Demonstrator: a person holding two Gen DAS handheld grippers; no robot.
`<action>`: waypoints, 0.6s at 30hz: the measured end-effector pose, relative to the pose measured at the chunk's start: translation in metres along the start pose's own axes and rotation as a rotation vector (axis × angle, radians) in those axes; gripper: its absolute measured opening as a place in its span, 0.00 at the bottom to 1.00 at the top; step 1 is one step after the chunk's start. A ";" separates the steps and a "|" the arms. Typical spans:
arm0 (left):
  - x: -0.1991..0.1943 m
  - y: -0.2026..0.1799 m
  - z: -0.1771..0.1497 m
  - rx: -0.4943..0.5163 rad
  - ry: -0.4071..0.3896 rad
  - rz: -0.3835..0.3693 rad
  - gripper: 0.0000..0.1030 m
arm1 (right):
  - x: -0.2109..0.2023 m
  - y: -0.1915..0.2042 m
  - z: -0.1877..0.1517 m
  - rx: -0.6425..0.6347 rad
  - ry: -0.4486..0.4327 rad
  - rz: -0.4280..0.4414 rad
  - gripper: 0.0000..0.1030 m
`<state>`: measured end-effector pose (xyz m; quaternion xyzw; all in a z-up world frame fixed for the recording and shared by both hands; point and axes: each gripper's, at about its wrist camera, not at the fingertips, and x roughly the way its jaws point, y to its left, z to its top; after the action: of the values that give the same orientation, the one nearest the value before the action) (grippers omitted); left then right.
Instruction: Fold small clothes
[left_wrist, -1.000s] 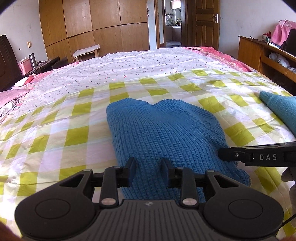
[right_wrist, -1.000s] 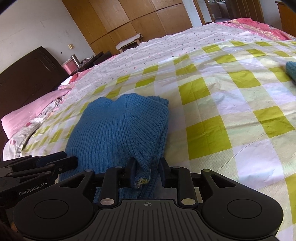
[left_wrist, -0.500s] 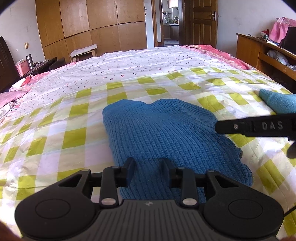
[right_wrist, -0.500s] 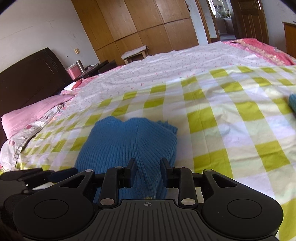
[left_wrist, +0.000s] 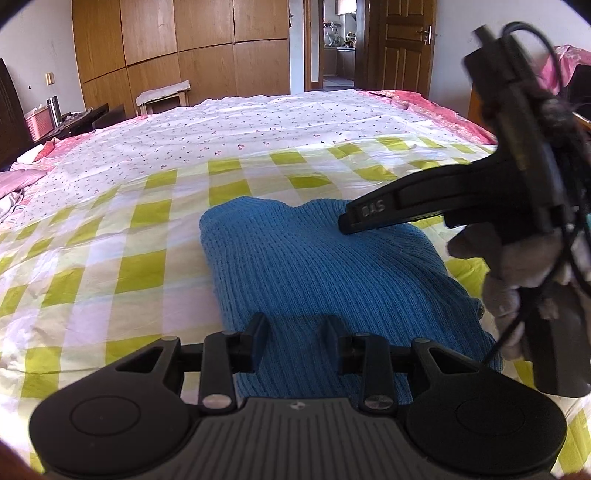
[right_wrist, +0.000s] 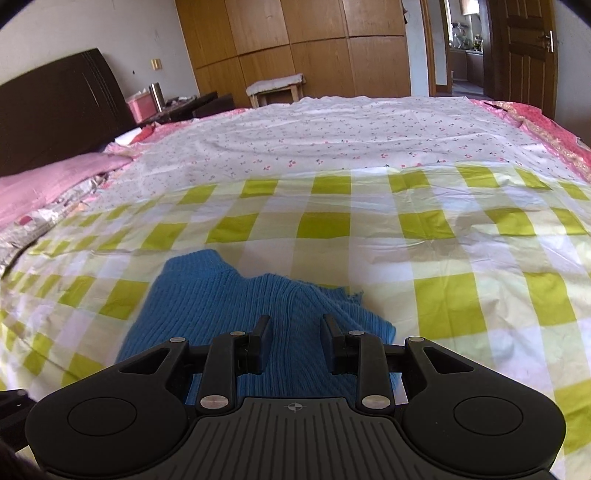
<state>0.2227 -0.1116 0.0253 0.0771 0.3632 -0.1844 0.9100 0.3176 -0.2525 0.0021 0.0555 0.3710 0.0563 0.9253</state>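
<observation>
A blue knitted sweater lies folded on the yellow-checked bed cover. My left gripper hovers over its near edge, fingers apart and nothing pinched between them. In the left wrist view my right gripper reaches in from the right, held by a hand, with its tip over the sweater's far right part. In the right wrist view the right gripper stands open above the sweater, whose ragged corner sticks out to the right.
The bed cover stretches far and right of the sweater. A dark headboard and pink pillow lie at the left. A stool, wardrobes and an open door stand beyond the bed.
The right gripper has lifted off the sweater's right edge and swung up and inward over the sweater, rolling as it went. The left gripper has stayed where it was.
</observation>
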 end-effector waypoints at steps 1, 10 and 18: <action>0.000 0.000 0.000 0.000 0.000 -0.001 0.38 | 0.005 0.000 0.000 -0.005 0.010 -0.013 0.27; 0.001 0.000 0.002 0.001 -0.001 -0.005 0.39 | 0.012 -0.008 -0.008 -0.043 0.023 -0.049 0.20; 0.000 -0.001 0.004 0.005 0.003 -0.011 0.41 | 0.005 -0.025 -0.018 -0.008 0.007 -0.076 0.20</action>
<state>0.2253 -0.1138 0.0282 0.0777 0.3643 -0.1902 0.9083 0.3105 -0.2749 -0.0174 0.0375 0.3758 0.0227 0.9256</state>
